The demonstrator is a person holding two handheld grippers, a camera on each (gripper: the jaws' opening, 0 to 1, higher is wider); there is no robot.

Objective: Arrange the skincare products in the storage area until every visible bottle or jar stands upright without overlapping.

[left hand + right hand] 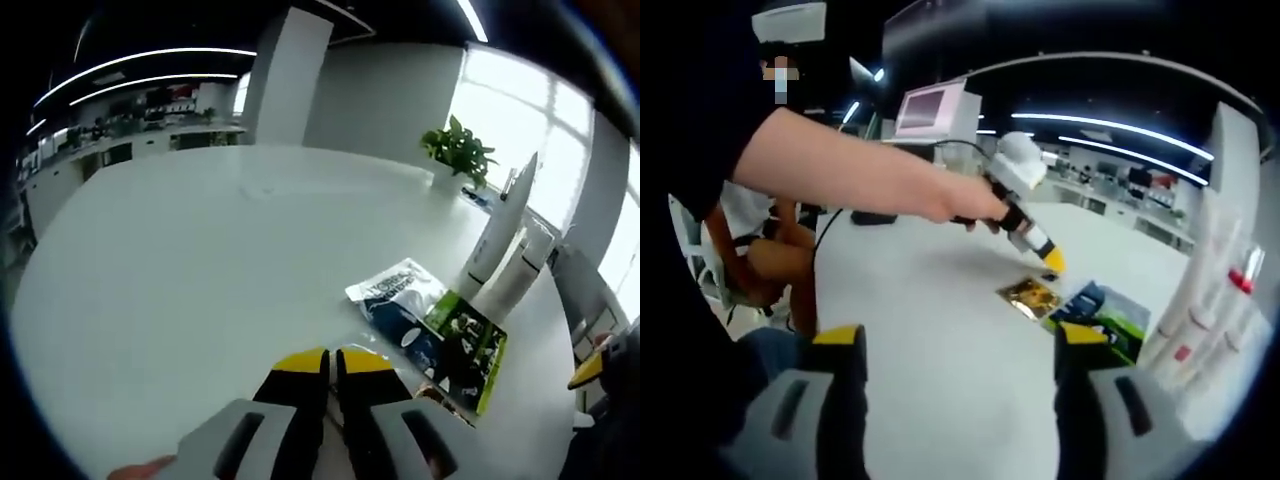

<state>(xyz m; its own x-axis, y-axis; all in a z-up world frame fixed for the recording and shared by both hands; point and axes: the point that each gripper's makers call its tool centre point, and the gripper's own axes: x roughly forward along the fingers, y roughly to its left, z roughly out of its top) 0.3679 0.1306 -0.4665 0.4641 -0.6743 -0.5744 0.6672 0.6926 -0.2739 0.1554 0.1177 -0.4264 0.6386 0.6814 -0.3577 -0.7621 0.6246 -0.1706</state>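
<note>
Left claw (330,362) is pressed together, holds nothing, and hovers low over the white bench (180,260). Bare bench lies left and ahead of it, so there is open room to move there. Just ahead-right lie flat sachets: a white one (396,283), a blue one (405,325), a green one (468,340). Beyond them, further right near the bench edge, two white bottles (497,245) stand roughly upright and close together. A potted plant (458,150) sits behind.

In the right gripper view, the left claw, in the person's hand (975,205), points down at a gold sachet (1030,296). Right claw (960,350) is spread wide and empty. The bottles (1210,290) stand to its right, apparently closer to it than to the left claw. Judgement: the sachets are the left's job, the bottles the right's.
</note>
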